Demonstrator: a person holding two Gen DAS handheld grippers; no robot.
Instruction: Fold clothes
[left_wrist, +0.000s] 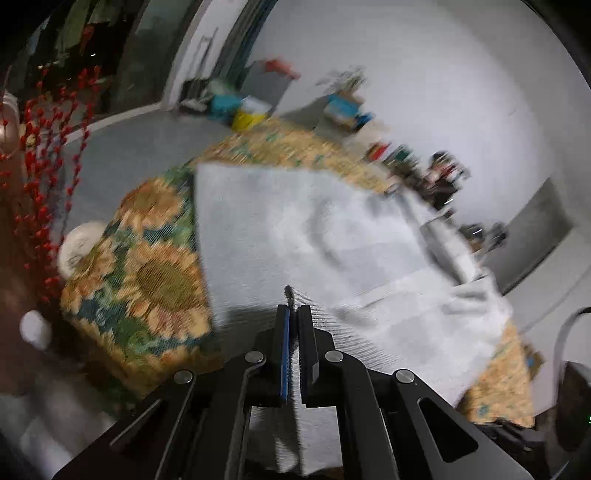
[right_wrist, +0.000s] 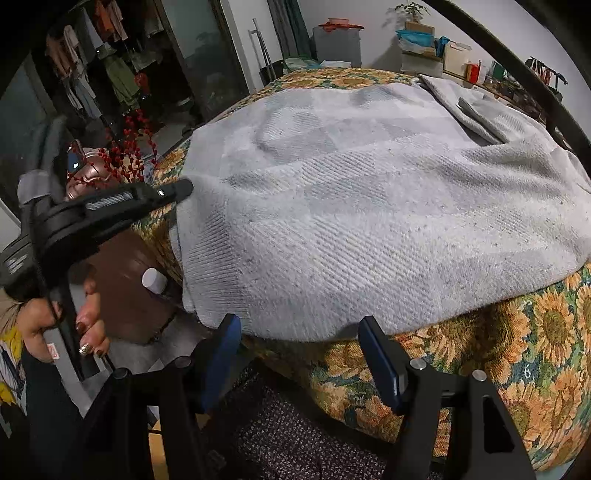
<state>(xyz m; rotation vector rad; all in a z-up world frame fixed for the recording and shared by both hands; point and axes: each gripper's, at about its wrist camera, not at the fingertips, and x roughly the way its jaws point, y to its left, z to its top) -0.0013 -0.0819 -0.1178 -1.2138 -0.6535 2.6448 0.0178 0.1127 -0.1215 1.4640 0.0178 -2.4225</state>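
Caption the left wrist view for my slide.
Left gripper shut on grey sweater's edge over sunflower cloth.

I can read almost nothing here. To the right of the right gripper (right_wrist: 299, 332), a small white mark like a "6" sits on the sunflower cloth (right_wrist: 528, 373); everything else is too blurred.
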